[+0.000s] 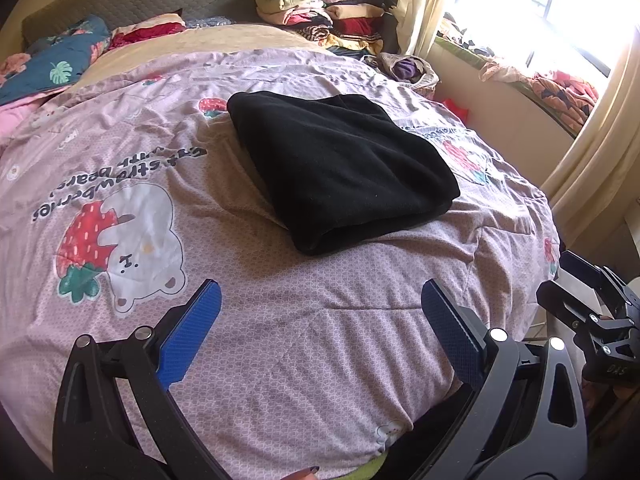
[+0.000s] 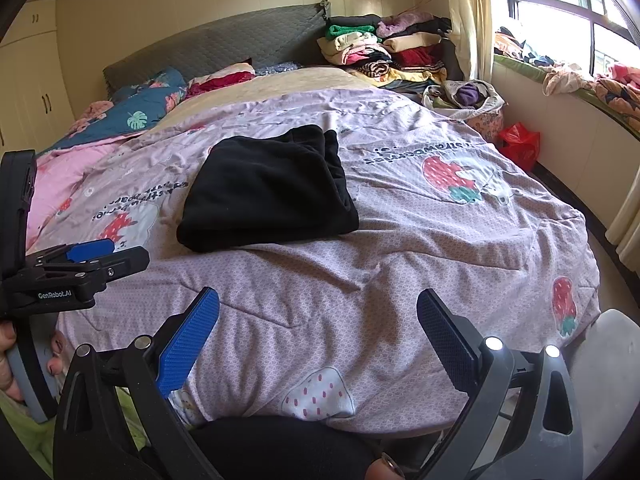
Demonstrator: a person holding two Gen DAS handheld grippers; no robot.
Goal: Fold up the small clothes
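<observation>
A black garment [image 1: 340, 168] lies folded into a thick rectangle on the lilac strawberry-print quilt [image 1: 260, 340]; it also shows in the right wrist view [image 2: 268, 192]. My left gripper [image 1: 320, 312] is open and empty, held above the quilt well short of the garment. My right gripper [image 2: 318, 320] is open and empty too, near the bed's front edge. The left gripper also shows from the side at the left of the right wrist view [image 2: 88, 260], and the right gripper shows at the right edge of the left wrist view [image 1: 592, 300].
A pile of folded clothes [image 2: 384, 52] sits at the bed's far right corner by the grey headboard [image 2: 224, 44]. A blue leaf-print blanket [image 2: 148, 108] lies at the far left. A red bag [image 2: 518, 142] and a window ledge with clothes [image 2: 568, 76] are at the right.
</observation>
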